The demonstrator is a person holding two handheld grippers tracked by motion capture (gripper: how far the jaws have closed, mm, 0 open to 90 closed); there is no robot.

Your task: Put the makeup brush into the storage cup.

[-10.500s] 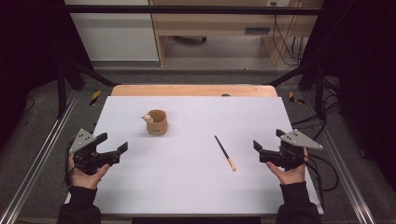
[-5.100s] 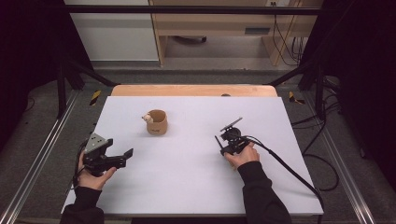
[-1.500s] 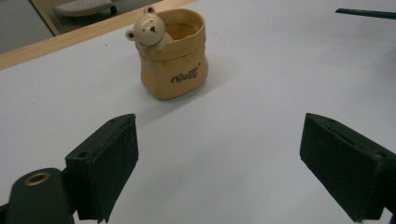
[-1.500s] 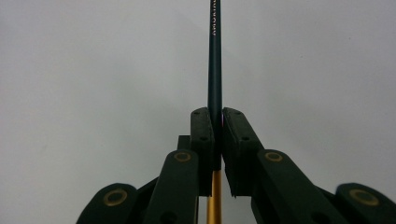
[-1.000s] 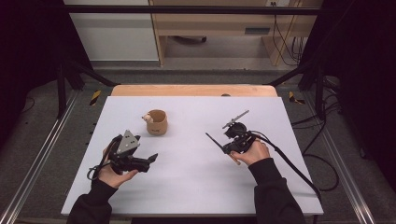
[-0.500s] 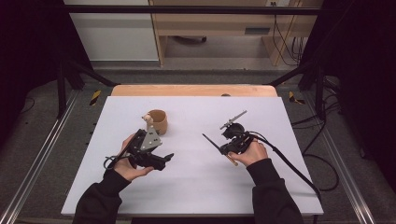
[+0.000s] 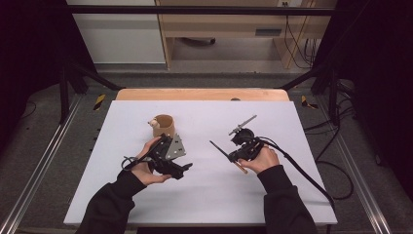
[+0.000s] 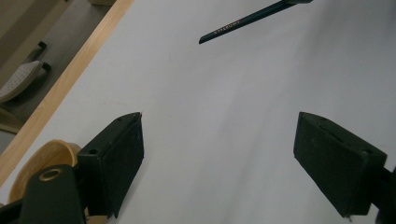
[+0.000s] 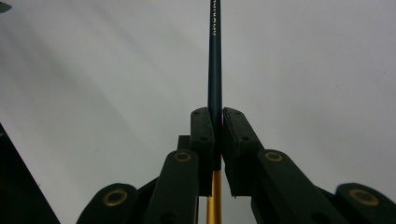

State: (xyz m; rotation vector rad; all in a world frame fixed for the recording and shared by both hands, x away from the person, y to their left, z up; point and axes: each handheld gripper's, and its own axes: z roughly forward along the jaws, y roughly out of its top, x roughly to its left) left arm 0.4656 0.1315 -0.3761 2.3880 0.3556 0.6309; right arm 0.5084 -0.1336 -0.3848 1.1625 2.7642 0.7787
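A dark pencil [image 7: 220, 149] with an orange end is clamped between the jaws of my right gripper [image 7: 234, 157], which is shut on it; in the right gripper view the pencil [image 9: 215, 56] runs straight out past the right gripper [image 9: 218, 116]. A tan wooden cup [image 7: 163, 126] stands upright on the white table, left of centre. My left gripper [image 7: 184, 169] hovers just in front of the cup, open; its jaws have just been closing a little with nothing between them. In the left gripper view the left gripper [image 8: 219, 158] faces bare table, with the cup [image 8: 42, 161] at lower left and the pencil tip [image 8: 243, 22] ahead.
The white table surface [image 7: 204, 195] ends at a wooden strip [image 7: 204, 94] along the far side. A small pale object [image 7: 152, 122] sits at the cup's left rim. Metal rails and cables run along both sides of the table.
My left hand has moved right and forward, from the table's left part to just in front of the cup. The right hand has stayed in place, holding the pencil.
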